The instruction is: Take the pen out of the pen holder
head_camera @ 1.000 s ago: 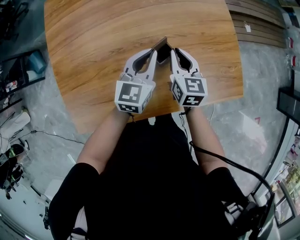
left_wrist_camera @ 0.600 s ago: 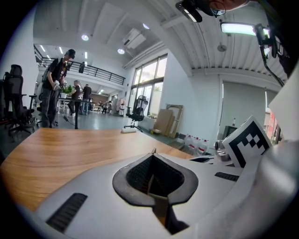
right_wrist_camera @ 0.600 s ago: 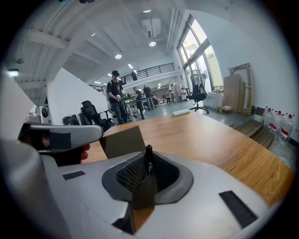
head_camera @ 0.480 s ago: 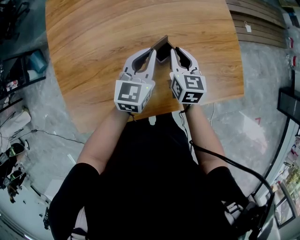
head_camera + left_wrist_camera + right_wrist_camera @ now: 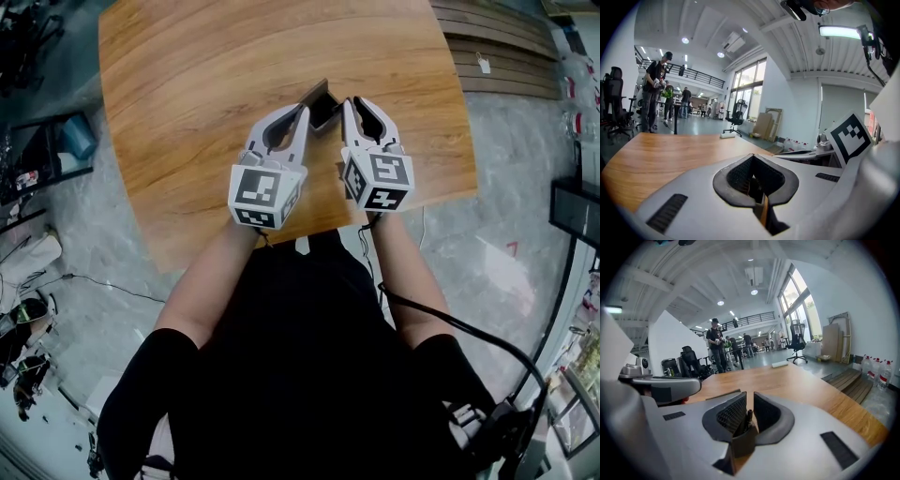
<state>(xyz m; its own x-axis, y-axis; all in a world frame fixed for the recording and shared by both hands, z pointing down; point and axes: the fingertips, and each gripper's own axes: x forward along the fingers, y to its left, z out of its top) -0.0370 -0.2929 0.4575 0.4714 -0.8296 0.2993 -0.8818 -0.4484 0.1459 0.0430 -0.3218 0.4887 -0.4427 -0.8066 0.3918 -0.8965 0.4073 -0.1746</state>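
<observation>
A dark, wood-edged pen holder (image 5: 323, 101) stands on the wooden table (image 5: 206, 94), between my two grippers. My left gripper (image 5: 304, 109) meets its left side, and in the left gripper view its jaws (image 5: 752, 161) are shut on the holder's thin wall (image 5: 763, 213). My right gripper (image 5: 346, 101) comes in from the right. In the right gripper view the black pen (image 5: 747, 419) rises out of the holder (image 5: 740, 444) between that gripper's (image 5: 750, 401) narrow jaws, which are closed on it. The rest of the pen is hidden inside the holder.
The table's near edge runs just under my forearms. Stacked wooden planks (image 5: 506, 47) lie on the floor at the top right, and cables and gear (image 5: 28, 281) at the left. Several people (image 5: 715, 345) and office chairs (image 5: 736, 115) are far behind the table.
The head view has shifted a little. Both grippers and the holder keep the same places relative to each other.
</observation>
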